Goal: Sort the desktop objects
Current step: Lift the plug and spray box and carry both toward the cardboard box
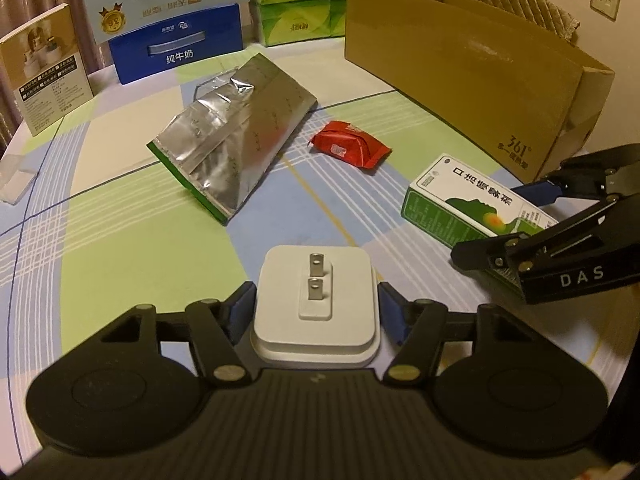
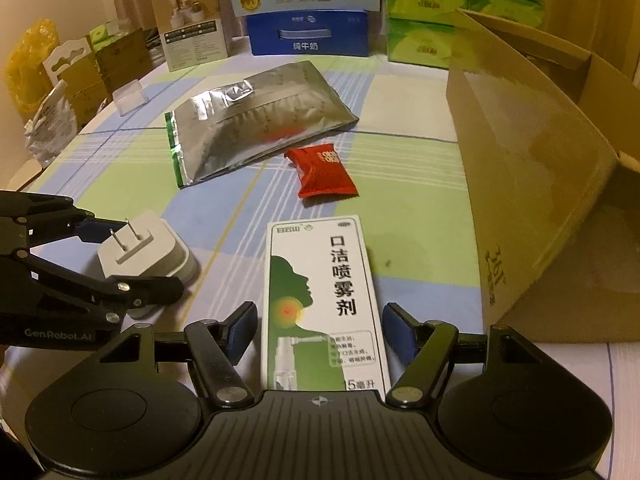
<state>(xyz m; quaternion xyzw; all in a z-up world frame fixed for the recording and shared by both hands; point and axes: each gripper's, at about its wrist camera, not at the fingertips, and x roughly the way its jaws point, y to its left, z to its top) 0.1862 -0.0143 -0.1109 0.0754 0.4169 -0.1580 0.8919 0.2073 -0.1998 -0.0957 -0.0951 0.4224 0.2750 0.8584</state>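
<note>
Currently a grasp step is judged in hand on both sides. The white plug adapter [image 1: 316, 304] is framed, prongs up, between the blue pads of the left hand-held gripper [image 1: 316, 312]; the pads sit just beside its sides, and contact cannot be confirmed, so no clamp is claimed. The green-and-white spray box [image 2: 322, 300] is bracketed by the right hand-held gripper [image 2: 320, 326], jaws apart, gaps visible. Farther on the bench [image 2: 420, 240], the red packet [image 2: 322, 174] and foil pouch [image 2: 256, 120] are left untouched. The cardboard box [image 2: 532, 168] is judged the likely bin. Next: jaws closed squarely, then lifted.
</note>
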